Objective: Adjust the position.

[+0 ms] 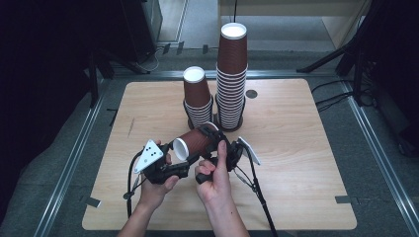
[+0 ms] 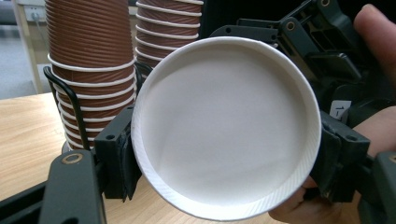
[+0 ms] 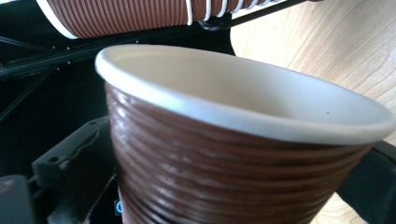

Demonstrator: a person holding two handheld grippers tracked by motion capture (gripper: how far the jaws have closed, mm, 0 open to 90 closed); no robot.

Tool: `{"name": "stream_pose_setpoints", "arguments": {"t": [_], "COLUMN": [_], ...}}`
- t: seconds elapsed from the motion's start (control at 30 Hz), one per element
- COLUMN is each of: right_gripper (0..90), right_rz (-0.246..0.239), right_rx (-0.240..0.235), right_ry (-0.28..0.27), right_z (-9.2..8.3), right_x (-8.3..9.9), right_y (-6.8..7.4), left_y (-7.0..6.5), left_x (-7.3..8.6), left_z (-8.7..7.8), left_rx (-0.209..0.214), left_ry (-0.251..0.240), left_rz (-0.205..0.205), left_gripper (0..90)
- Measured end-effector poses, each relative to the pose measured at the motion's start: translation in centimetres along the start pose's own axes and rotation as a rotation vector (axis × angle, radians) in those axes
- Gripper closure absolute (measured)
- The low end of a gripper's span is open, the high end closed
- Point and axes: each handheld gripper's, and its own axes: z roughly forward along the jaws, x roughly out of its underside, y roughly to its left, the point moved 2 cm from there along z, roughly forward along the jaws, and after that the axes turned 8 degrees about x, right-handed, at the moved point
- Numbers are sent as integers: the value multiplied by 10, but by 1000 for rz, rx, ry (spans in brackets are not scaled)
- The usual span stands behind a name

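Closest to the lens in the right gripper view, a brown ribbed paper cup (image 3: 243,163) is seen between that gripper's black jaws, its white rim tilted upward. In the high view the same cup (image 1: 195,142) is held on its side above the wooden table (image 1: 296,187), gripped near its base by the right gripper (image 1: 221,148), whose jaws are pressed against the cup wall on either side. The open mouth of the cup is turned toward the left gripper (image 1: 170,165), and in the left gripper view its white interior is presented directly ahead between that gripper's jaws. Whether the left jaws are closed on the rim or merely standing beside it cannot be determined. Beyond the held cup, a short stack of cups (image 1: 197,98) and a tall stack of cups (image 1: 231,74) are noted, each upright and upside down in a black wire holder on the table. The cup is judged to be light, thin-walled and easily crushed; the ribbing should give fair friction. The rolled rim and the base are considered the stiffest places, so a hold near either is advised, with light pressure, since the mid-wall would be expected to buckle.
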Motion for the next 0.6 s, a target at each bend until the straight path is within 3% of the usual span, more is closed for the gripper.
{"name": "stream_pose_setpoints", "arguments": {"t": [0.17, 0.47, 0.6], "right_gripper": [100, 125, 128], "right_rz": [-9, -17, -35], "right_rx": [-8, -15, -38], "right_ry": [-7, -23, -43], "right_z": [0, 1, -3], "right_x": [0, 2, 1], "right_y": [-1, -1, 1], "left_y": [1, 1, 1], "left_x": [0, 0, 1], "left_z": [-1, -1, -1], "left_rx": [-3, -7, 8], "left_ry": [2, 6, 5], "left_rz": [5, -6, -33], "left_gripper": [231, 214, 106]}}
